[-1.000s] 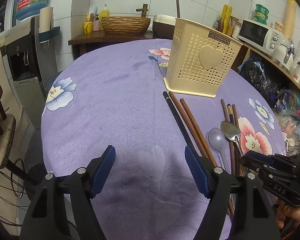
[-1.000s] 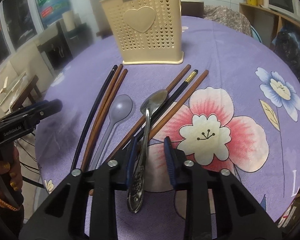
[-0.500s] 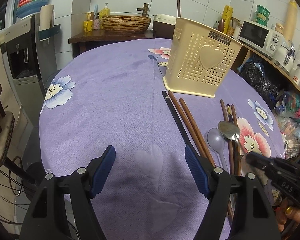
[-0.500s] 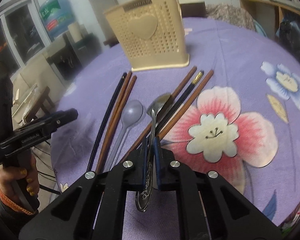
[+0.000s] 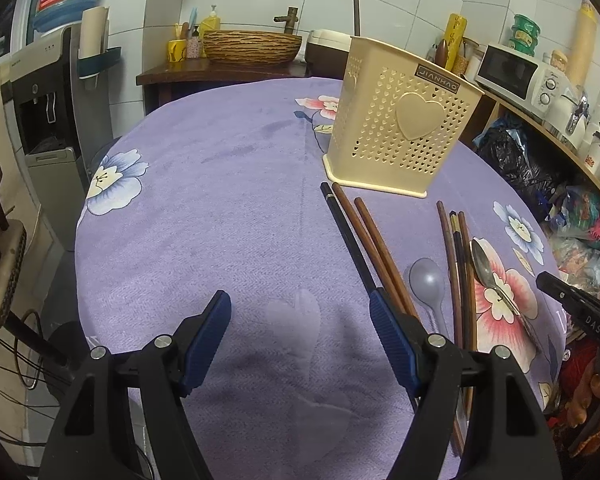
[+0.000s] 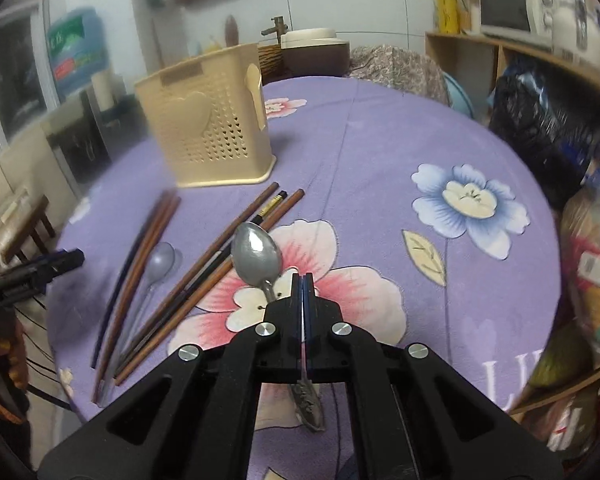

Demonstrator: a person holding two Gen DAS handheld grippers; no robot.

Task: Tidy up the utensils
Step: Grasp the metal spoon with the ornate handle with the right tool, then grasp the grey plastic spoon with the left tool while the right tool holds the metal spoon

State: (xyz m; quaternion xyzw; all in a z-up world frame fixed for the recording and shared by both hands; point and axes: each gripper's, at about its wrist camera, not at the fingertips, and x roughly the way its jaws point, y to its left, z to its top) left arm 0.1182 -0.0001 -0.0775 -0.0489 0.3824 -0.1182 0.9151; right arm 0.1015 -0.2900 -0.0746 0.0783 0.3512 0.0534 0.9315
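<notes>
My right gripper is shut on the metal spoon by its handle and holds it lifted above the purple tablecloth, bowl forward. The spoon also shows in the left wrist view. A cream perforated utensil holder stands beyond it, also in the left wrist view. Several brown and black chopsticks and a grey plastic spoon lie on the cloth; they show in the left wrist view too, chopsticks and plastic spoon. My left gripper is open and empty above the cloth.
The round table has a purple flowered cloth. A water dispenser stands at the left, a side table with a woven basket behind, and shelves with a microwave and bags at the right.
My right gripper closed on the metal spoon's handle and lifted it off the chopsticks, swinging to the right. My left gripper stayed open and nearly still.
</notes>
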